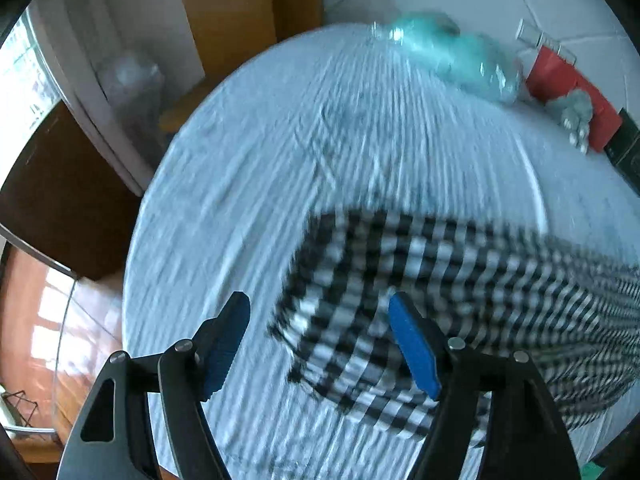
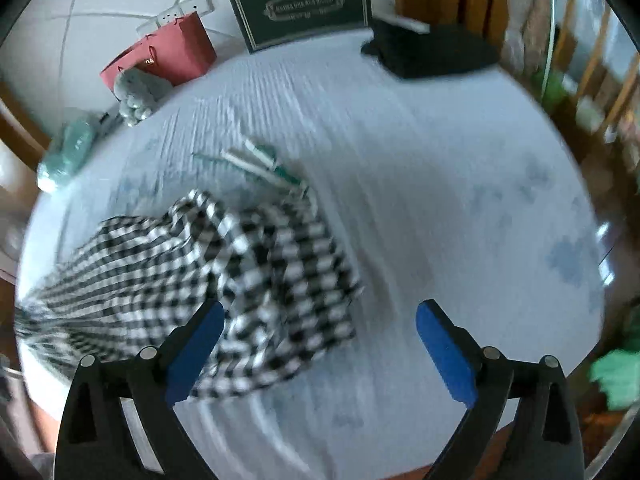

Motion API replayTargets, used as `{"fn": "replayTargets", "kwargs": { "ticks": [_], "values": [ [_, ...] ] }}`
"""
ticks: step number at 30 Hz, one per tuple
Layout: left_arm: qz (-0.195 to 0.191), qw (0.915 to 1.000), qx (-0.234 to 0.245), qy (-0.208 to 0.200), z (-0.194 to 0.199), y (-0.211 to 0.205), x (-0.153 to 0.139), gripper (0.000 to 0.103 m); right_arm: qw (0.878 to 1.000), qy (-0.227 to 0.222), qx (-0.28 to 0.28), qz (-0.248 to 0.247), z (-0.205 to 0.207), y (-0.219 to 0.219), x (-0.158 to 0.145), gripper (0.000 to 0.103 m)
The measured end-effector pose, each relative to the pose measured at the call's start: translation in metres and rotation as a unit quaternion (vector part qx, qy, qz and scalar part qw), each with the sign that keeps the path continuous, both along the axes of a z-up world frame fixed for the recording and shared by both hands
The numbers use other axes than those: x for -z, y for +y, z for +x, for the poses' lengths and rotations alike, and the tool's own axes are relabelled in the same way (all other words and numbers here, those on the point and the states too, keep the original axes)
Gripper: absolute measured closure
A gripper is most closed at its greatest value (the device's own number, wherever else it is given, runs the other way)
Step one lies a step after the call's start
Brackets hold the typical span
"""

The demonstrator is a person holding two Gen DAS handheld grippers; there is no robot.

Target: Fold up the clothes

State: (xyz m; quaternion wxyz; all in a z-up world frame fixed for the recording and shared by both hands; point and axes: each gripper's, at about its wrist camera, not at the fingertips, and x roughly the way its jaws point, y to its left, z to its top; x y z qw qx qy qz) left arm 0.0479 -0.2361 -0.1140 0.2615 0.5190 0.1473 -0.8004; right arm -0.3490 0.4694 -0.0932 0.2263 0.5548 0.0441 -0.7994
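A black-and-white checked garment [image 1: 420,280] lies crumpled on a round table with a pale blue-white cloth [image 1: 280,140]. My left gripper [image 1: 320,344] is open and empty, above the garment's left end; one blue pad sits over bare cloth, the other over the checks. In the right wrist view the same garment [image 2: 240,260] spreads across the left half of the table [image 2: 460,180]. My right gripper [image 2: 320,352] is open and empty, above the garment's near right corner. Both views are blurred by motion.
At the table's far side are a teal plastic bottle [image 1: 452,56], a red paper bag [image 2: 168,56], a grey soft toy [image 2: 136,92], a dark green box [image 2: 304,4] and a folded black cloth [image 2: 432,48]. A white and green pen-like bundle [image 2: 260,164] lies beyond the garment.
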Motion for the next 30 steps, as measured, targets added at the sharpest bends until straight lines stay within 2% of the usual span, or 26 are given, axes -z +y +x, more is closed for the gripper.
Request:
{"fn": "replayTargets", "kwargs": {
  "ticks": [3,4,5,6,7,10,12,13,14,15,18,20,21,22,23,24,25,26,27,28,30],
  "values": [
    [0.020,0.9996,0.004,-0.020,-0.003,0.005,0.021,0.031,1.000,-0.025,-0.001,-0.002,0.005,-0.007,0.018,0.001],
    [0.021,0.9994,0.009,-0.025,-0.005,0.010,0.027,0.039,0.999,-0.033,-0.007,0.009,0.009,-0.010,0.027,0.001],
    [0.007,0.9991,0.016,-0.038,-0.007,0.017,0.032,0.046,0.998,-0.042,-0.024,0.032,0.013,-0.019,0.037,0.013],
    [-0.011,0.9984,0.020,-0.052,-0.008,0.022,0.035,0.060,0.996,-0.052,-0.040,0.054,0.017,-0.029,0.047,0.038],
    [-0.026,0.9976,0.021,-0.061,-0.007,0.026,0.035,0.068,0.994,-0.053,-0.057,0.079,0.021,-0.037,0.053,0.093],
    [-0.026,0.9963,0.015,-0.080,0.001,0.027,0.033,0.081,0.981,0.006,-0.108,0.161,0.038,-0.053,0.049,0.092],
    [-0.024,0.9955,0.015,-0.090,0.009,0.027,0.034,0.078,0.979,0.013,-0.101,0.178,0.034,-0.045,0.051,0.090],
    [-0.034,0.9952,0.018,-0.091,0.010,0.029,0.035,0.073,0.978,0.005,-0.094,0.185,0.030,-0.040,0.058,0.071],
    [-0.050,0.9936,0.023,-0.099,0.009,0.032,0.035,0.070,0.976,0.000,-0.089,0.197,0.027,-0.037,0.065,0.045],
    [-0.066,0.9915,0.028,-0.108,0.008,0.036,0.036,0.062,0.972,0.000,-0.091,0.216,0.027,-0.035,0.070,0.042],
    [-0.070,0.9921,0.024,-0.101,0.013,0.041,0.017,0.061,0.979,0.024,-0.089,0.181,0.037,-0.034,0.046,0.042],
    [-0.074,0.9950,0.022,-0.064,0.015,0.048,-0.008,0.058,0.984,0.059,-0.082,0.146,0.045,-0.035,0.016,0.039],
    [-0.072,0.9964,0.022,-0.039,0.012,0.052,-0.022,0.055,0.988,0.082,-0.073,0.109,0.047,-0.037,-0.003,0.033],
    [-0.057,0.9979,0.027,-0.013,0.007,0.055,-0.029,0.052,0.991,0.095,-0.065,0.066,0.047,-0.040,-0.017,0.016],
    [-0.041,0.9986,0.032,0.013,0.001,0.059,-0.037,0.052,0.994,0.083,-0.068,0.024,0.043,-0.049,-0.020,0.007],
    [-0.017,0.9983,0.040,0.038,-0.009,0.064,-0.039,0.052,0.995,0.071,-0.071,-0.018,0.040,-0.057,-0.023,0.008],
    [-0.009,0.9980,0.046,0.043,-0.019,0.068,-0.036,0.052,0.994,0.058,-0.074,-0.060,0.037,-0.066,-0.026,0.019],
    [-0.002,0.9976,0.051,0.046,-0.030,0.073,-0.032,0.052,0.992,0.041,-0.077,-0.093,0.033,-0.074,-0.026,0.058],
    [-0.003,0.9981,0.050,0.036,-0.038,0.074,-0.025,0.052,0.992,0.015,-0.080,-0.099,0.030,-0.081,-0.018,0.079],
    [-0.004,0.9985,0.049,0.025,-0.046,0.075,-0.018,0.052,0.993,-0.004,-0.080,-0.089,0.026,-0.090,-0.009,0.091],
    [-0.018,0.9987,0.046,-0.009,-0.055,0.079,-0.002,0.052,0.995,-0.018,-0.085,-0.057,0.017,-0.103,0.008,0.088]
  ]
}}
